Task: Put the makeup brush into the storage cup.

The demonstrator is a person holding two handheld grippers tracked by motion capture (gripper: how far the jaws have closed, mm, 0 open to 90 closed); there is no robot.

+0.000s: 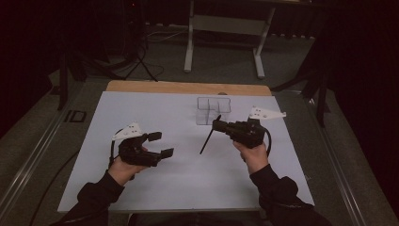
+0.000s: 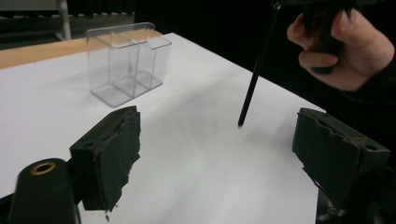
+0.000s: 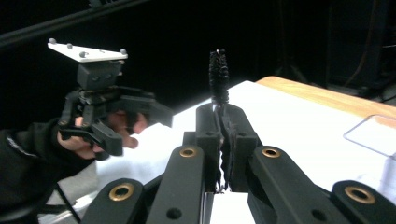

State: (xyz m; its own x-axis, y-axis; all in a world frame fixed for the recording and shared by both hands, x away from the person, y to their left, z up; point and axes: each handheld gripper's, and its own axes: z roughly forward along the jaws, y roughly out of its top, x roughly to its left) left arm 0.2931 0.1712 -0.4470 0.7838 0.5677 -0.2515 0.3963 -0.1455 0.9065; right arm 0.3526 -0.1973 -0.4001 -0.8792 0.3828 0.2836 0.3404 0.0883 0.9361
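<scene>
My right gripper (image 1: 218, 125) is shut on a thin black brush (image 1: 207, 140) whose long handle slants down and to the left toward the white sheet (image 1: 155, 108). In the right gripper view the jaws of this gripper (image 3: 220, 112) pinch the stem, and the bristled end (image 3: 218, 74) sticks up above them. My left gripper (image 1: 162, 144) stands open over the sheet at the left with nothing between its pads (image 2: 112, 154). From the left gripper view the brush handle (image 2: 254, 79) hangs ahead, under the other hand (image 2: 345, 51). The left gripper (image 3: 135, 125) also appears, jaws apart, in the right gripper view.
A clear plastic organiser with compartments (image 1: 213, 110) (image 2: 126, 63) stands on the sheet toward the back, just behind the right gripper. A wooden table edge (image 1: 188, 87) runs along the far side. A white stand's legs (image 1: 223, 23) and cables lie on the floor beyond.
</scene>
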